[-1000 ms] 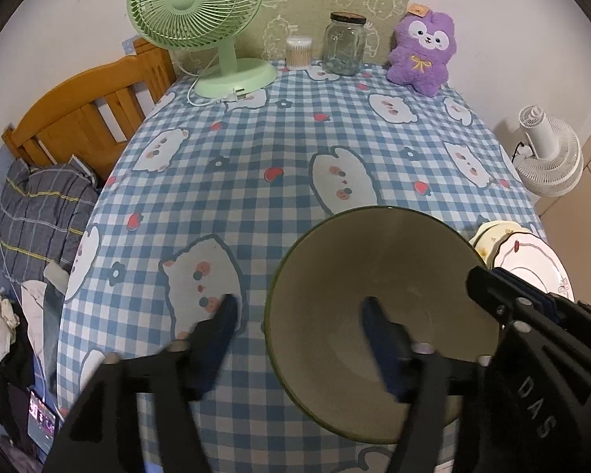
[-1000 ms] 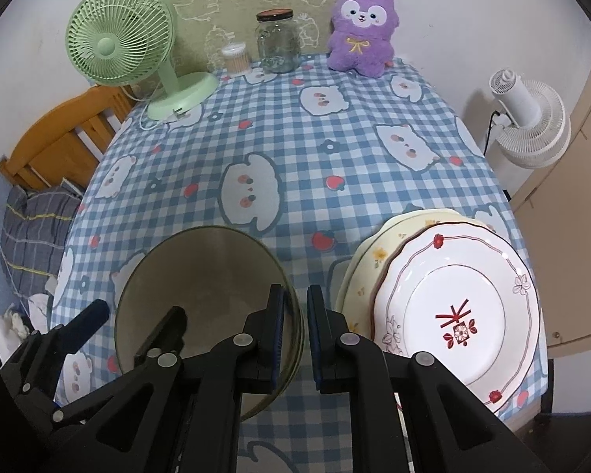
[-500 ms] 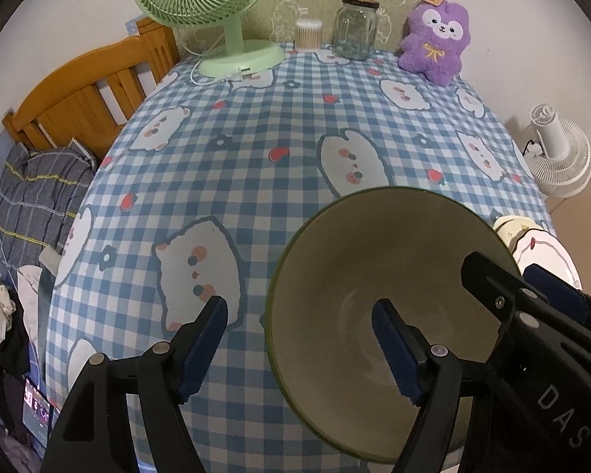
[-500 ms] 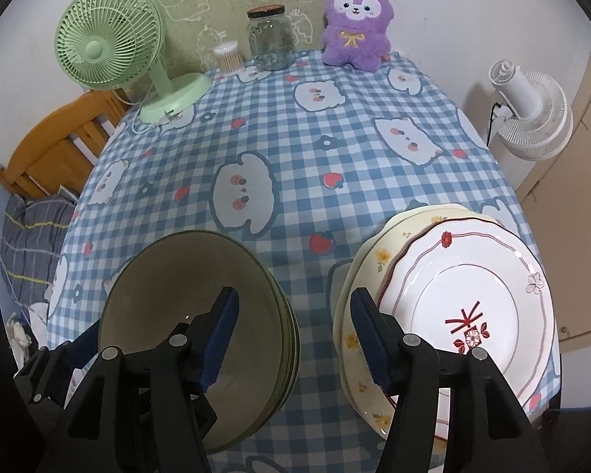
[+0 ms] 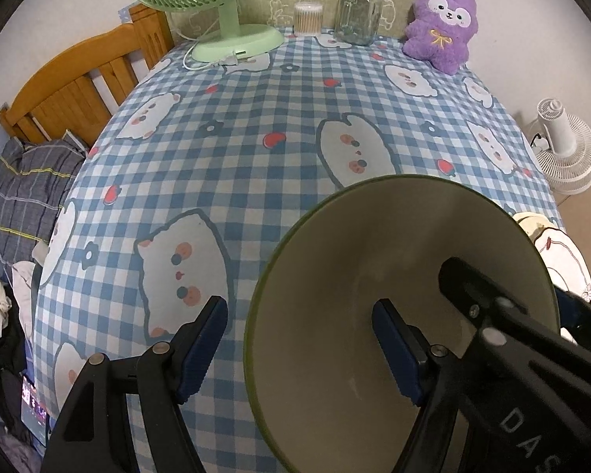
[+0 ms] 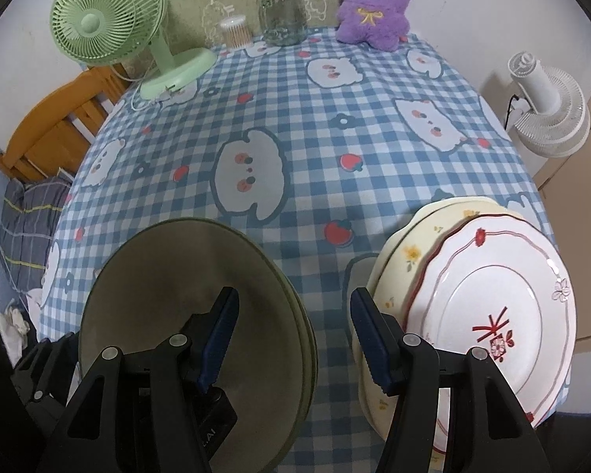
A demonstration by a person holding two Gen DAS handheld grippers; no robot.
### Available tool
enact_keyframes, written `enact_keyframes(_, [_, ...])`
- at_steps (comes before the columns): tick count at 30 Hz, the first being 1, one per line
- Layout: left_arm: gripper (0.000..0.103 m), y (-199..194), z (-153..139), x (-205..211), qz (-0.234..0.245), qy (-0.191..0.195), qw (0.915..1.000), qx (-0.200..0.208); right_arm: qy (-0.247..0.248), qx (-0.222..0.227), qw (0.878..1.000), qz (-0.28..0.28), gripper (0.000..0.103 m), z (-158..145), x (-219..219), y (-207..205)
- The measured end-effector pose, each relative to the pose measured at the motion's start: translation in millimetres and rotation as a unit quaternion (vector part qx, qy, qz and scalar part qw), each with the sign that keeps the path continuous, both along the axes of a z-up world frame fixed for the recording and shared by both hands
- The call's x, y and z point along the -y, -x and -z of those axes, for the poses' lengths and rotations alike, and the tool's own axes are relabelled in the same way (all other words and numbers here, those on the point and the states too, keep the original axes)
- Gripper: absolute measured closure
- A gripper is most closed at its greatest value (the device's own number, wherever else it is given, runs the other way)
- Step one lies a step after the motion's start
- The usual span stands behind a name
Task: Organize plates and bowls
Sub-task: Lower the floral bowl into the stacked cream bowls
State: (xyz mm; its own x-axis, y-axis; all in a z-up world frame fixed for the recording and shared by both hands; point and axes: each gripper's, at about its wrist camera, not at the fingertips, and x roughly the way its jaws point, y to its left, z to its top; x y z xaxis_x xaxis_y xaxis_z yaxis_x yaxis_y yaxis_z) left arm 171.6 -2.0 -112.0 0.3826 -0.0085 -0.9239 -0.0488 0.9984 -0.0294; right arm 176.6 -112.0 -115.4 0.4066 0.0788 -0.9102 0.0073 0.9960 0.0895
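Note:
Olive-green bowls (image 6: 169,276) sit nested in a stack on the checked tablecloth near the front edge; in the left wrist view the top bowl (image 5: 374,244) fills the lower right. My left gripper (image 5: 297,349) is open and straddles the bowl's left rim, one finger outside and one inside, with the pads clear of it. My right gripper (image 6: 295,341) is open too, its left finger over the bowl's inside and its right finger in front of the plates. A white plate with red trim (image 6: 492,295) lies on a cream flowered plate (image 6: 409,252), right of the bowls.
Along the far edge stand a green desk fan (image 5: 216,8), a swab tub (image 5: 308,17), a glass jar (image 5: 358,12) and a purple plush (image 5: 441,27). A wooden bed frame (image 5: 75,90) lies left of the table and a white floor fan (image 6: 547,110) right of it.
The right gripper went from shut to open and now straddles the bowl's right rim. The left jaws spread slightly wider. Both grippers sank closer to the bowls.

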Motion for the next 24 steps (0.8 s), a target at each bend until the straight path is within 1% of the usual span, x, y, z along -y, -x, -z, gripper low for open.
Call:
enact_keyframes(10, [0.021, -4.1, 1.0, 1.2, 0.016, -0.001, 0.9999, 0.004, -0.014, -0.013, 1.000, 0.005, 0.040, 9.3, -2.0, -6.6])
enact_keyframes(16, [0.021, -2.0, 1.8, 0.7, 0.029, 0.001, 0.9996, 0.002, -0.023, -0.027, 0.999, 0.006, 0.041, 13.1, 0.2, -3.6])
enact_keyframes(19, [0.021, 0.9, 1.4, 3.1, 0.036, -0.005, 0.9993, 0.008, -0.028, -0.031, 0.999, 0.008, 0.041, 15.2, 0.7, -3.9])
enact_keyframes(22, [0.023, 0.5, 1.3, 2.5, 0.039, -0.001, 0.9992, 0.009, -0.031, -0.034, 0.999, 0.003, 0.042, 17.3, -1.4, -6.1])
enact_keyframes(24, [0.028, 1.4, 0.1, 3.3, 0.044, 0.007, 0.9989, 0.011, -0.044, -0.041, 0.998, -0.003, 0.044, 20.0, -3.2, -7.7])
